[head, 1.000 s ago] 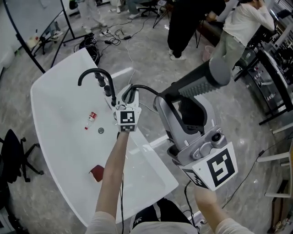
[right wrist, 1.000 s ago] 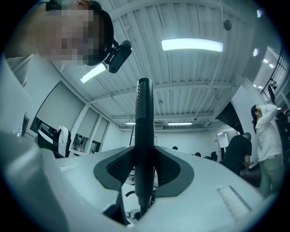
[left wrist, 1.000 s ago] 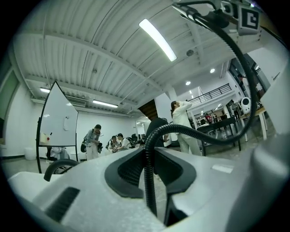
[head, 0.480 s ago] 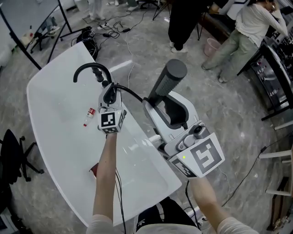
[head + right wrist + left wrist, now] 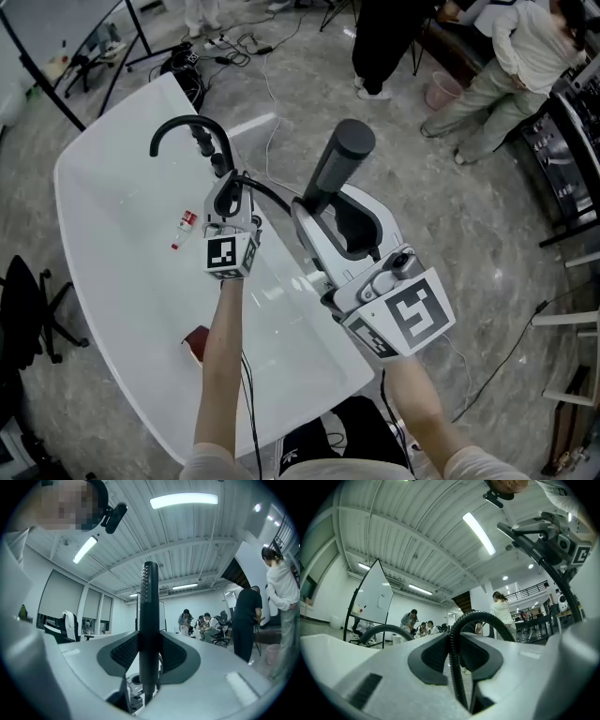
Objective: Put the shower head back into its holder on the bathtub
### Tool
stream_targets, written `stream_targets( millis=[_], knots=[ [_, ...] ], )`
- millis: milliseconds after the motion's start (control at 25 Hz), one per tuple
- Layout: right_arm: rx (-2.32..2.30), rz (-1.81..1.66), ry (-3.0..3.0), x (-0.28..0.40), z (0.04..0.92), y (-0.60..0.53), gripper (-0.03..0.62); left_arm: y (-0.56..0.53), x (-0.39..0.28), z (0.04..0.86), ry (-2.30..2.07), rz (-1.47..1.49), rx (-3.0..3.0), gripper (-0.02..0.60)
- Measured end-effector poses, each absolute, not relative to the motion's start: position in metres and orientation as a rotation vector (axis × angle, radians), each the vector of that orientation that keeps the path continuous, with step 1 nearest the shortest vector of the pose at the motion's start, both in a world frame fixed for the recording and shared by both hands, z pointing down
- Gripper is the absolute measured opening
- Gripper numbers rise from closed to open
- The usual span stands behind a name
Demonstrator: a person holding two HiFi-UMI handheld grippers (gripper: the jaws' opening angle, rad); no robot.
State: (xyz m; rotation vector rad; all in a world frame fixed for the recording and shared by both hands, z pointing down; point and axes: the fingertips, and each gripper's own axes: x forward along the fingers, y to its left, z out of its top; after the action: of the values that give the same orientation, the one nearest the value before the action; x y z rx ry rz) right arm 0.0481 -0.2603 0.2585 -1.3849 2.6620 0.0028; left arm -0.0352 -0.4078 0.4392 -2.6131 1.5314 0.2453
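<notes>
Grips the shower head in the right gripper, with both pads pressed on the dark handle. Stands it nearly upright, round end topmost, to the right of the black faucet in the head view and well clear of it, past the edge of the white bathtub.

Pinches the black hose in the left gripper, with the jaws narrow and tight on the ribbed line, just below the faucet's foot and close beside the black knobs there. Lets the hose arc from that pinch away from the faucet toward the shower head.

Shows, in the left gripper view, the same hose rising between the pads and looping over to the right, with the faucet's arch low at the left behind it. Shows, in the right gripper view, the handle as a straight dark column clamped between the pads.

Cannot pick out the holder for certain among the fittings at the faucet's foot.

Finds a small red-and-white bottle lying in the basin, near the faucet on its basin side, and a dark red object farther along the basin, well apart from the faucet. Has people standing on the grey floor far off to the faucet's right.
</notes>
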Motion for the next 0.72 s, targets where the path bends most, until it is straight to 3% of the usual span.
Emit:
stream_targets(
  millis=[280, 720],
  knots=[
    [-1.363, -0.038, 2.684, 0.054, 0.282, -0.253, 0.138, -0.390, -0.051, 0.471, 1.627, 0.174, -2.597, 0.060],
    [-1.298, -0.081, 2.690, 0.078, 0.310, -0.258, 0.138, -0.409, -0.015, 0.432, 1.563, 0.302, -2.466, 0.060]
  ],
)
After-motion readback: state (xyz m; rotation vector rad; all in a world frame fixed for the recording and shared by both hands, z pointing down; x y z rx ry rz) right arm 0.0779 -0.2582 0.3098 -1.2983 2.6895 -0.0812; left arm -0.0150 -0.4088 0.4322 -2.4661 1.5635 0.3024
